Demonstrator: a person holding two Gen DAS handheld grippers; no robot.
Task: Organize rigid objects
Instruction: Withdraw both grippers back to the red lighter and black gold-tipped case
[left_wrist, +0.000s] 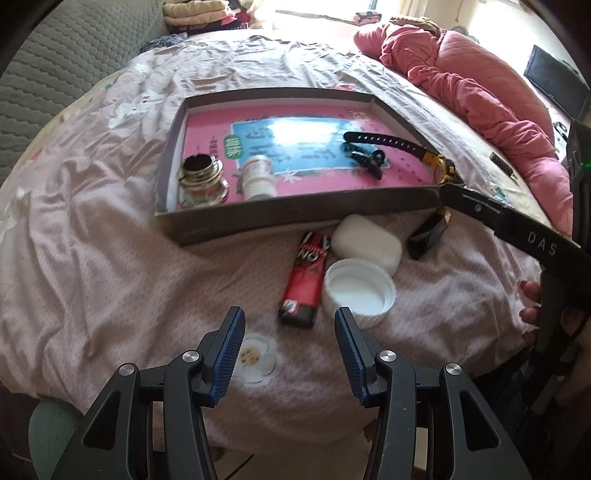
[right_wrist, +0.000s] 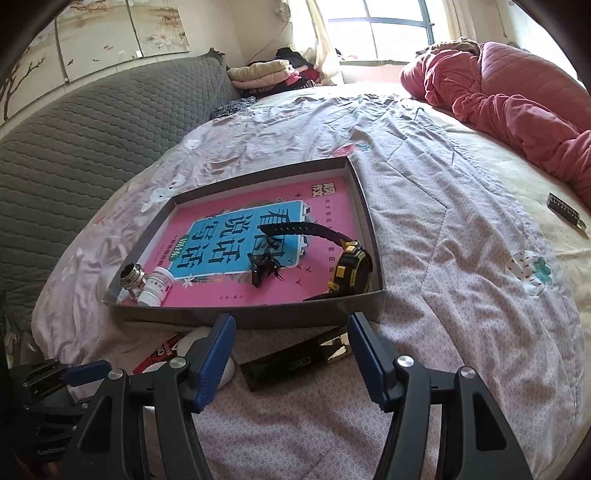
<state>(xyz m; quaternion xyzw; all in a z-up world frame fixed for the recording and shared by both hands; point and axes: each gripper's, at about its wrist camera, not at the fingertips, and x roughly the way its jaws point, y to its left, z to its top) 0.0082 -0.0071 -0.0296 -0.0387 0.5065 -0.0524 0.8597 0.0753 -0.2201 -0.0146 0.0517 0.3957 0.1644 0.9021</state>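
- Grey box sits on the bed, and a pink and blue book lies flat inside it.
- On the book, a black and yellow watch lies at the right side of the box, close to its wall.
- Near the middle of the box lies a small black clip.
- At the left front corner, a metal lamp socket sits just beside a small white bottle that lies on its side.
- Four things are on the bed outside the box, near its front wall.
- These are a red lighter, a white cap with its open side up, a white case and a black lighter with a gold end.
- In the left wrist view the white cap looks to touch both the red lighter and the white case.
- Left gripper hangs over the bed with its blue fingers spread wide and nothing between them; the red lighter and white cap are just past the tips.
- Right gripper also has its fingers spread wide and holds nothing.
- From the right wrist view, the black lighter lies on the bed between the two fingers, and I cannot tell if they touch it.
- A pink quilt is piled at the far right of the bed.
- A small dark strip lies alone on the bed, well apart from the box.
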